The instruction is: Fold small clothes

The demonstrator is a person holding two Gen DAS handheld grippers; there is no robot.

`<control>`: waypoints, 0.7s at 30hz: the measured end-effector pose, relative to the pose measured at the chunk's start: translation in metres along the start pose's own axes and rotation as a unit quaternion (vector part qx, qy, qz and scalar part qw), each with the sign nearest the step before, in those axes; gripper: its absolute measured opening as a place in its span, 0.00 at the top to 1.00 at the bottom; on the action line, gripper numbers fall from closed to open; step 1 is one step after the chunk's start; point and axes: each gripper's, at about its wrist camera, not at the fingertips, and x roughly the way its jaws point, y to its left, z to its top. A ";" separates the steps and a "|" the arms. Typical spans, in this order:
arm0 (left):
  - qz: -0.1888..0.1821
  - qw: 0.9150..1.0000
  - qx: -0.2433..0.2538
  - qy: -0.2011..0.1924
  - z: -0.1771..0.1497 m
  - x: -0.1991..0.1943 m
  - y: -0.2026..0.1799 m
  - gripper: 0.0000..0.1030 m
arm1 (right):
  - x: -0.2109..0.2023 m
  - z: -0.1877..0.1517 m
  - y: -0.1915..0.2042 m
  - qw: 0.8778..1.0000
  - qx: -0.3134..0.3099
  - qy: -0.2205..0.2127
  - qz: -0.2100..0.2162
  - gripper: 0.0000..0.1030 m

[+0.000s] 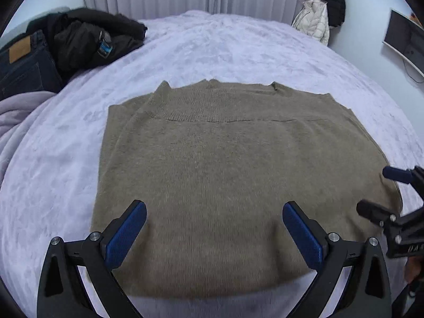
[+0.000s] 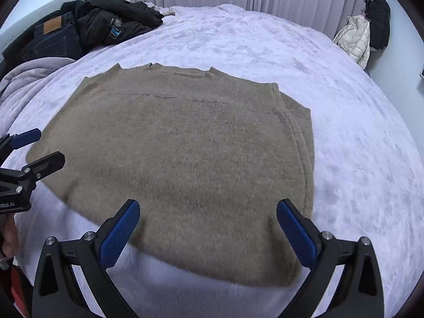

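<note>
A tan knit sweater [image 1: 225, 164] lies flat on the bed, folded into a rough rectangle with its sleeves tucked in; it also shows in the right wrist view [image 2: 185, 159]. My left gripper [image 1: 214, 212] is open and empty, hovering over the sweater's near edge. My right gripper [image 2: 208, 209] is open and empty, also over the near edge. Each gripper shows in the other's view: the right gripper [image 1: 376, 190] at the sweater's right edge, the left gripper [image 2: 47, 145] at its left edge.
The bed has a fuzzy lavender blanket [image 1: 238, 47]. Dark jackets and jeans [image 1: 66, 47] are piled at the far left, beside a bunched grey blanket [image 1: 18, 122]. Coats [image 1: 323, 13] hang at the far right wall. Curtains run behind the bed.
</note>
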 end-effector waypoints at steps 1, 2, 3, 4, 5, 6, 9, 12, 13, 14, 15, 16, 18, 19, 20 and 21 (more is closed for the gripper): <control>-0.006 1.000 -0.007 0.014 0.008 0.012 0.003 0.00 | 0.011 0.008 0.000 1.000 0.006 0.014 0.013 0.01; -0.011 0.999 -0.012 0.034 0.018 0.027 0.007 0.00 | 0.021 0.015 -0.001 0.999 0.009 0.027 0.021 0.01; -0.001 0.999 -0.018 0.049 0.026 0.040 0.012 0.00 | 0.031 0.022 -0.002 0.999 0.007 0.038 0.014 0.01; 0.011 0.998 -0.021 0.053 0.032 0.048 0.016 0.00 | 0.041 0.032 -0.003 0.999 0.003 0.045 -0.006 0.01; 0.012 0.998 -0.024 0.052 0.039 0.053 0.019 0.00 | 0.046 0.040 -0.005 0.999 0.002 0.044 -0.015 0.01; 0.009 0.998 -0.028 0.051 0.045 0.055 0.022 0.00 | 0.051 0.049 -0.007 0.999 0.003 0.042 -0.017 0.01; 0.003 0.998 -0.035 0.056 0.067 0.068 0.025 0.00 | 0.073 0.075 -0.019 0.997 0.024 0.061 -0.031 0.01; 0.013 0.997 -0.034 0.072 0.085 0.090 0.026 0.00 | 0.094 0.099 -0.029 0.996 0.040 0.077 -0.031 0.00; 0.021 0.996 -0.034 0.074 0.090 0.096 0.027 0.00 | 0.101 0.107 -0.031 0.995 0.048 0.082 -0.033 0.00; 0.025 0.996 -0.031 0.074 0.094 0.100 0.026 0.00 | 0.105 0.113 -0.032 0.994 0.054 0.086 -0.034 0.00; 0.029 0.997 -0.028 0.072 0.098 0.102 0.025 0.00 | 0.112 0.119 -0.035 0.993 0.062 0.095 -0.035 0.00; 0.031 0.997 -0.029 0.069 0.100 0.105 0.025 0.00 | 0.118 0.125 -0.038 0.991 0.075 0.106 -0.035 0.00; 0.035 0.997 -0.037 0.063 0.101 0.109 0.026 0.00 | 0.128 0.133 -0.044 0.987 0.102 0.117 -0.037 0.00; 0.040 0.997 -0.038 0.062 0.100 0.110 0.025 0.00 | 0.132 0.135 -0.046 0.986 0.111 0.116 -0.039 0.00; 0.046 0.996 -0.035 0.064 0.101 0.110 0.024 0.00 | 0.135 0.136 -0.047 0.986 0.118 0.114 -0.043 0.00; 0.051 0.996 -0.035 0.067 0.103 0.108 0.022 0.00 | 0.137 0.136 -0.046 0.985 0.120 0.115 -0.047 0.00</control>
